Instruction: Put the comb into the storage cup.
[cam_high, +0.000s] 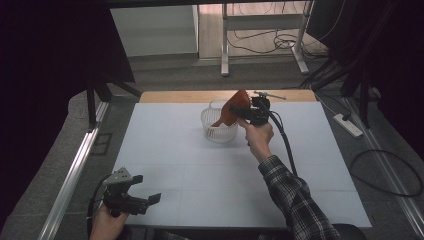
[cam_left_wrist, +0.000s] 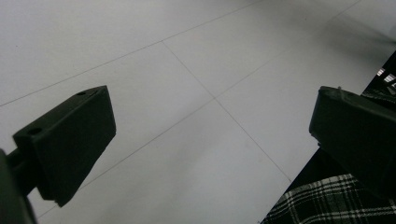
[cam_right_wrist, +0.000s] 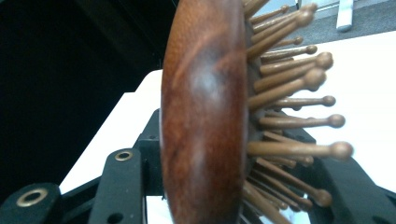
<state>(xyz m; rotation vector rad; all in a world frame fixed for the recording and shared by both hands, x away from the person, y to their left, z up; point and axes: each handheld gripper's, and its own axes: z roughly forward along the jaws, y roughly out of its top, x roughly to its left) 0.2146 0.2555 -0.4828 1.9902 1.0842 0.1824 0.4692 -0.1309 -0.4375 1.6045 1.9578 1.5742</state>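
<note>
A person's right gripper (cam_high: 239, 112) holds a reddish-brown wooden hairbrush (cam_high: 233, 109) over the far rim of a white mesh basket (cam_high: 219, 131), the brush's lower end dipping inside it. In the right gripper view the brush (cam_right_wrist: 205, 116) stands on edge between the black jaws, its knob-tipped wooden bristles (cam_right_wrist: 299, 79) fanning to one side, the jaws clamped on it. Well nearer than the basket, at the white table's (cam_high: 200, 175) front left edge, the left gripper (cam_high: 150, 201) rests with jaws wide apart, nothing between them.

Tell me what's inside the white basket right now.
The handle end of the wooden hairbrush dips into the white basket, with the right gripper holding its head. The basket's bottom is hidden by its wall.
</note>
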